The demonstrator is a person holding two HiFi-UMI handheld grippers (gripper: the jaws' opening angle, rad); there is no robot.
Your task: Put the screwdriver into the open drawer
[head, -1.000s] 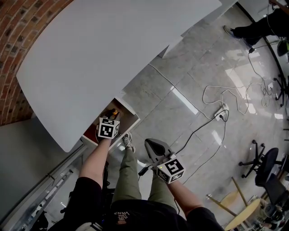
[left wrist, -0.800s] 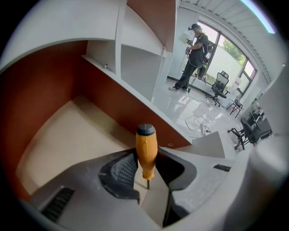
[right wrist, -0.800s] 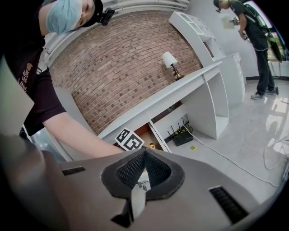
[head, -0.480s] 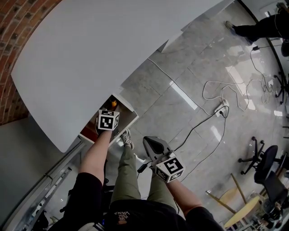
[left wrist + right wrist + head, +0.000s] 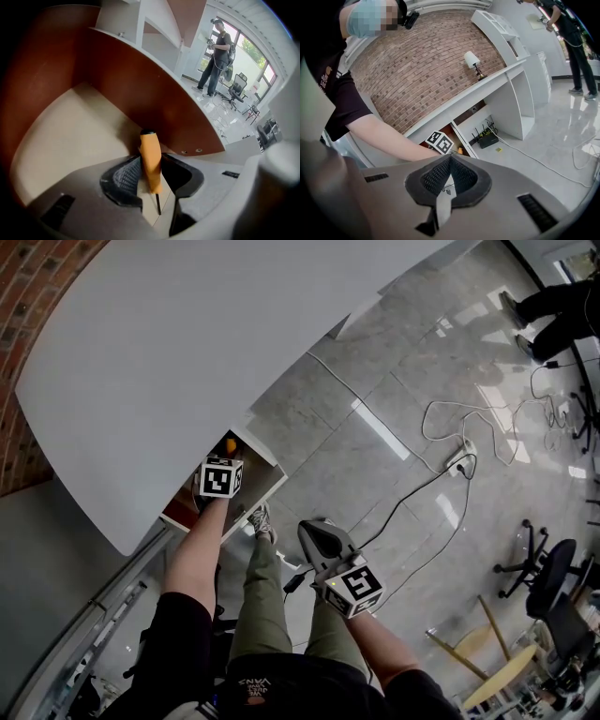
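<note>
Holding screwdriver (image 5: 150,157) in left claw (image 5: 151,164): pads clamp orange handle, dark shaft points back toward camera. We have claw inside open drawer (image 5: 65,126), tool just above its pale bottom, near red-brown side wall. We judge carry nearly done; left to do: lower, release, pull claw out. Right claw (image 5: 449,164) closed on nothing, well apart from drawer.

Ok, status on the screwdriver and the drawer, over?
Left gripper jaws shut on orange-handled screwdriver, down inside open red-brown drawer, not released. Right gripper jaws shut, empty, off to the side. Drawer floor below looks bare.
</note>
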